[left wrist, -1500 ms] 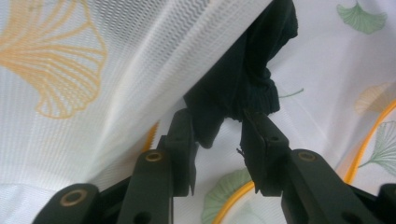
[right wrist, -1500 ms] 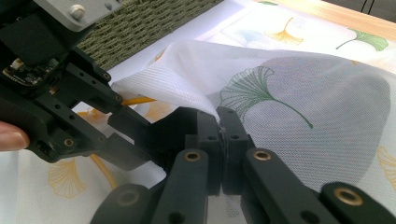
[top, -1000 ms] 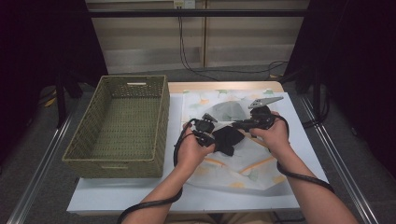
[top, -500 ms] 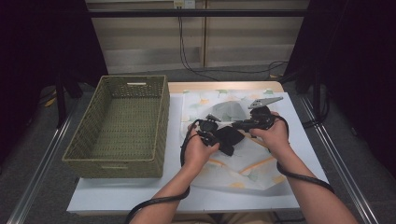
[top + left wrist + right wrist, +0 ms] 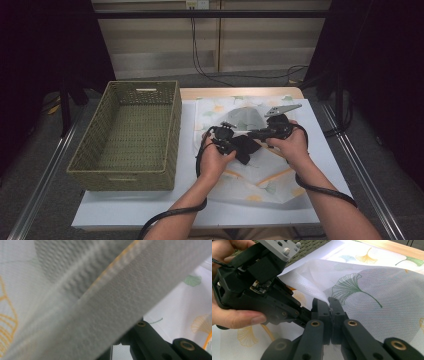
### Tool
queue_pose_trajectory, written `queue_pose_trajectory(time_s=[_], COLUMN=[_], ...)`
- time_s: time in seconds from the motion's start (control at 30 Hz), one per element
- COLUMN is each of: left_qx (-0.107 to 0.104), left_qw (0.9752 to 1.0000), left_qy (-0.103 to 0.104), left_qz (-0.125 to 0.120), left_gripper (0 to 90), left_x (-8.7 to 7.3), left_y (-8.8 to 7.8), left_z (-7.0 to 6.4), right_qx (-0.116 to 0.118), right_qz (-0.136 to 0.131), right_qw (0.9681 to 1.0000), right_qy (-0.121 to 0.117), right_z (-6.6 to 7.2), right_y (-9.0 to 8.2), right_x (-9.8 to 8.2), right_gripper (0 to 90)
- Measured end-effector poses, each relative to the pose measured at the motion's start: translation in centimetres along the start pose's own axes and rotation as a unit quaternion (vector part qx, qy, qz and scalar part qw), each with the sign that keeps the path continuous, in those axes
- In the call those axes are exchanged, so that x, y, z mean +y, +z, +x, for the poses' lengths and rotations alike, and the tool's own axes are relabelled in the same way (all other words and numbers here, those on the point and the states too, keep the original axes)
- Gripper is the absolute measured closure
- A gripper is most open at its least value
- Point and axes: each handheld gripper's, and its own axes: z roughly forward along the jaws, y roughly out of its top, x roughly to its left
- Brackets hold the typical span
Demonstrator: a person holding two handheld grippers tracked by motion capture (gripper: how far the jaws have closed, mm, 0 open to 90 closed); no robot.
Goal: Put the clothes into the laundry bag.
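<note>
The thin white mesh cloth printed with green and yellow ginkgo leaves (image 5: 260, 165) is spread on the white table top (image 5: 125, 212), just to the right of the empty olive-green woven rectangular basket (image 5: 130, 135). A fold of the cloth is lifted at its middle, right of the basket, where both tools meet. The right gripper (image 5: 329, 307) is seen closed, its two black jaws pressed together on a raised edge of the cloth. The left gripper (image 5: 235, 145) is judged to be closed on the same fold: in the left gripper view the hemmed edge (image 5: 110, 305) lies across the lens, and the pinch itself is hidden. The step in hand is judged to be folding the cloth. For a clean fold, both pinches should be kept firm and close to the hem, the fold raised evenly so the mesh does not drag or bunch, and the edge carried across the cloth and laid flat before either grip is released. The cables (image 5: 325, 190) should be kept off the cloth
</note>
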Motion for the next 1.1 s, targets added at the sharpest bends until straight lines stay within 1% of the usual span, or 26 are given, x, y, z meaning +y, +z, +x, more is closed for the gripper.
queue_pose_trajectory(time_s=[0.03, 0.07, 0.1, 0.13, 0.17, 0.2, 0.23, 0.27, 0.3, 0.33, 0.4, 0.43, 0.5, 0.53, 0.57, 0.6, 0.63, 0.67, 0.73, 0.77, 0.8, 0.87, 0.93, 1.07, 1.1], left_qx=[0.001, -0.005, -0.013, -0.015, -0.014, -0.02, -0.022, -0.025, -0.031, -0.032, -0.034, -0.037, -0.041, -0.045, -0.047, -0.046, -0.047, -0.05, -0.048, -0.05, -0.048, -0.05, -0.049, -0.054, -0.059], left_qw=[1.0, 1.0, 0.9999, 0.9999, 0.9998, 0.9996, 0.9996, 0.9995, 0.9989, 0.9987, 0.9981, 0.998, 0.9975, 0.9969, 0.9974, 0.9972, 0.9964, 0.9962, 0.9959, 0.9959, 0.9954, 0.9958, 0.9954, 0.9944, 0.9938], left_qy=[-0.005, -0.007, -0.007, -0.004, 0.0, 0.008, 0.008, 0.012, 0.027, 0.035, 0.044, 0.045, 0.051, 0.058, 0.05, 0.054, 0.066, 0.066, 0.072, 0.071, 0.077, 0.073, 0.078, 0.088, 0.091], left_qz=[-0.003, 0.0, 0.006, 0.006, 0.012, 0.018, 0.013, 0.016, 0.022, 0.02, 0.028, 0.024, 0.026, 0.028, 0.023, 0.021, 0.025, 0.026, 0.026, 0.026, 0.03, 0.025, 0.024, 0.022, 0.024], left_gripper=[89.2, 88.9, 87.8, 85.1, 82.4, 78.7, 74.4, 70.1, 66.9, 63.5, 56.1, 54.3, 49.7, 48.3, 47.2, 45.6, 44.1, 43.4, 40.6, 39.2, 37.6, 34.2, 31.7, 24.3, 22.1], left_x=[0.0, -0.1, -0.1, -0.1, -0.1, -0.1, -0.2, -0.2, -0.2, -0.3, -0.4, -0.4, -0.5, -0.4, -0.5, -0.5, -0.5, -0.5, -0.6, -0.6, -0.6, -0.7, -0.8, -1.0, -1.0], left_y=[-0.1, -0.3, -0.5, -0.7, -0.9, -1.2, -1.3, -1.5, -1.7, -1.8, -1.9, -2.0, -2.3, -2.5, -2.5, -2.6, -2.7, -2.8, -3.0, -3.1, -3.2, -3.4, -3.5, -3.7, -3.8], left_z=[-0.2, -0.3, -0.3, -0.5, -0.6, -0.6, -0.8, -0.9, -0.9, -1.0, -1.2, -1.2, -1.4, -1.4, -1.6, -1.7, -1.6, -1.7, -1.8, -1.8, -1.7, -1.8, -1.8, -2.1, -2.2], right_qx=[0.0, -0.001, -0.001, 0.0, -0.001, -0.001, 0.0, -0.002, -0.001, -0.001, -0.001, -0.001, 0.0, 0.0, -0.001, -0.001, -0.002, 0.0, -0.002, -0.002, -0.003, -0.003, -0.004, -0.003, -0.003], right_qz=[0.0, 0.0, 0.0, 0.0, 0.0, 0.001, 0.0, 0.001, 0.001, 0.001, 0.002, 0.001, 0.002, 0.002, 0.002, 0.002, 0.002, 0.002, 0.004, 0.005, 0.005, 0.005, 0.005, 0.007, 0.007], right_qw=[1.0, 1.0, 1.0, 1.0, 1.0, 1.0, 1.0, 1.0, 1.0, 1.0, 1.0, 1.0, 1.0, 1.0, 1.0, 1.0, 1.0, 1.0, 1.0, 1.0, 1.0, 1.0, 1.0, 1.0, 1.0], right_qy=[0.0, 0.0, 0.001, 0.001, 0.001, 0.002, 0.003, 0.002, 0.002, 0.002, 0.002, 0.003, 0.001, 0.001, 0.002, 0.002, 0.002, 0.002, 0.001, 0.0, -0.001, 0.0, 0.0, -0.002, -0.002], right_z=[0.0, 0.0, 0.0, -0.1, -0.1, -0.1, -0.1, -0.1, -0.1, 0.0, -0.1, -0.1, -0.1, -0.1, -0.1, -0.1, 0.0, -0.1, 0.0, 0.0, 0.0, -0.1, -0.1, 0.0, 0.0], right_y=[0.0, 0.0, 0.0, 0.0, -0.1, -0.1, -0.2, -0.2, -0.2, -0.3, -0.3, -0.3, -0.4, -0.4, -0.4, -0.4, -0.4, -0.4, -0.3, -0.3, -0.4, -0.4, -0.4, -0.4, -0.4], right_x=[0.0, 0.0, 0.0, -0.1, -0.1, -0.1, -0.1, -0.1, -0.2, -0.2, -0.2, -0.2, -0.3, -0.3, -0.4, -0.4, -0.4, -0.5, -0.5, -0.5, -0.5, -0.6, -0.6, -0.6, -0.6], right_gripper=[90.0, 90.0, 90.0, 90.0, 90.0, 90.0, 90.0, 90.0, 90.0, 90.0, 90.0, 90.0, 90.0, 90.0, 90.0, 90.0, 90.0, 90.0, 90.0, 90.0, 90.0, 90.0, 90.0, 90.0, 90.0])
